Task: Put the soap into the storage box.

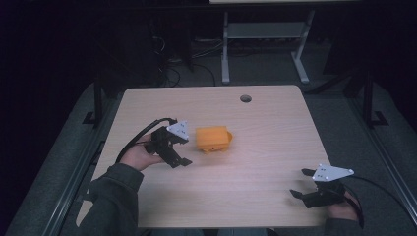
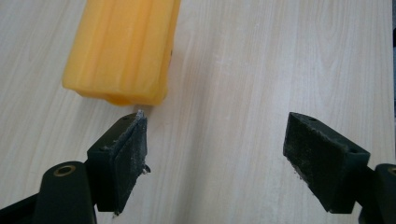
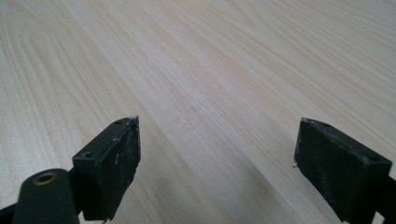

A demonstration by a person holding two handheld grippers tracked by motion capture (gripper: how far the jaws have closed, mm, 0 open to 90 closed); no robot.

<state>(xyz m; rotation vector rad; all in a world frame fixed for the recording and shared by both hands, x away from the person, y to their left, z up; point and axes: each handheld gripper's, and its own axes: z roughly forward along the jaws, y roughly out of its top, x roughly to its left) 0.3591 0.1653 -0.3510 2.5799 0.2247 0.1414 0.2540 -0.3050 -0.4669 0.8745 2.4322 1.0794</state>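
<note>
One orange block (image 1: 213, 139) is lying on the light wood table (image 1: 255, 162), left of centre. It is the single object on the tabletop. Two hand-held grippers are in play. The left gripper (image 1: 183, 151) is sitting just beside the block on its left, jaws spread apart and holding nothing; in the left gripper view the block (image 2: 122, 49) is lying just ahead of one jaw. The right gripper (image 1: 301, 182) is resting near the table's front right edge, well apart from the block, jaws also spread, over bare wood.
</note>
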